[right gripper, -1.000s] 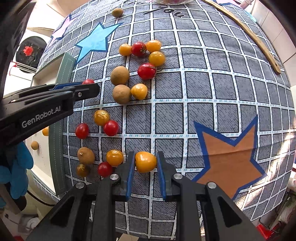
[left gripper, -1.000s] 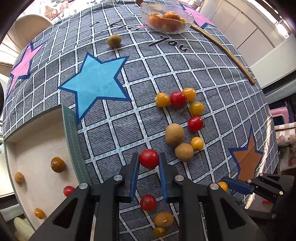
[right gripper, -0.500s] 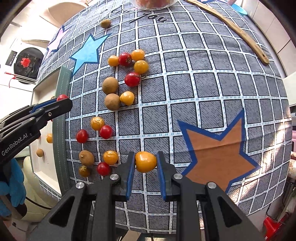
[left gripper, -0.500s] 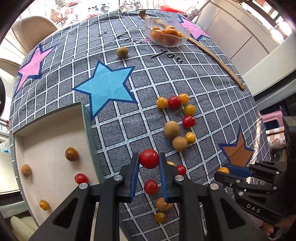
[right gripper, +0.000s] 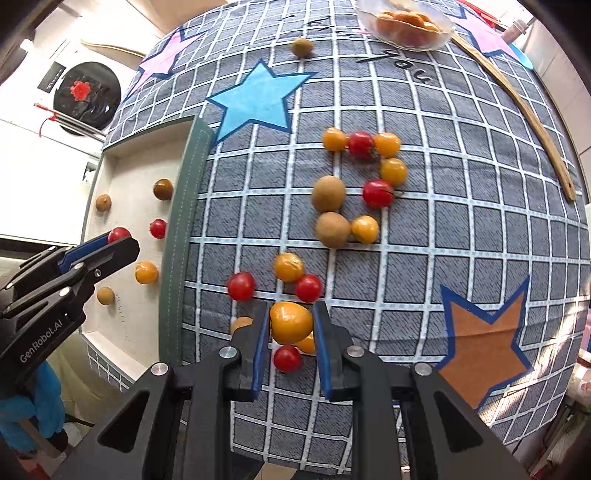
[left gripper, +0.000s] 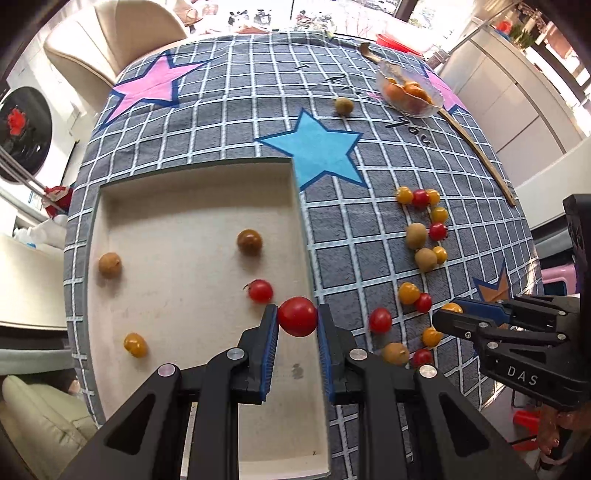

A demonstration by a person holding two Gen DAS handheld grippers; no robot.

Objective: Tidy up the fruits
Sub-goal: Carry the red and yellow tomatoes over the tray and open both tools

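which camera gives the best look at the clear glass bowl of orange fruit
The left wrist view: the clear glass bowl of orange fruit sits whole at the far end of the checked tablecloth, small but complete. In the right wrist view the picture's top edge cuts off the bowl.

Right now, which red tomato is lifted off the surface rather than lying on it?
The red tomato clamped in the left gripper, above the tray; every other red one lies loose.

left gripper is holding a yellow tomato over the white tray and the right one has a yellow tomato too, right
Not quite. The left gripper is shut on a red tomato, not a yellow one, as the left wrist view shows. The rest holds: it hangs over the white tray, and the right gripper grips a yellow tomato.
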